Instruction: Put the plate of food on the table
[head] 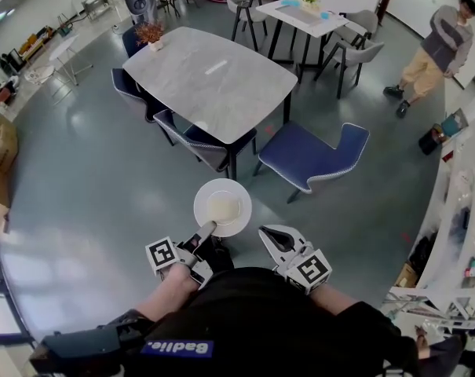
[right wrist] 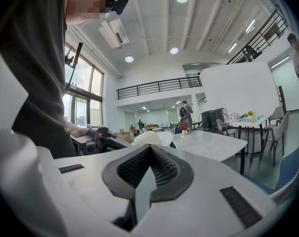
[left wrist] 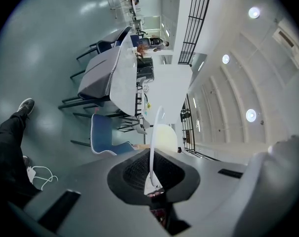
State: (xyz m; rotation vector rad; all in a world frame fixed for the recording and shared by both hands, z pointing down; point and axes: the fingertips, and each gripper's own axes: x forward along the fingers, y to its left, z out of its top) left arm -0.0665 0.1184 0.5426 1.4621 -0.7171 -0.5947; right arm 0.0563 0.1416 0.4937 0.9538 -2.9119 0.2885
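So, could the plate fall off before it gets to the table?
It might. Only the left gripper pinches the plate, at one edge of its rim, so the plate could tip and the food slide off. The right gripper is shut and empty, not helping underneath. Also, a blue chair stands on the near side of the table, so the plate could bump it on the way in.

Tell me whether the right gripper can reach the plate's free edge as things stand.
Probably yes: the right gripper sits close beside the plate with nothing between them, and the left gripper pinches only the near rim. The right gripper's shut jaws would need opening first.
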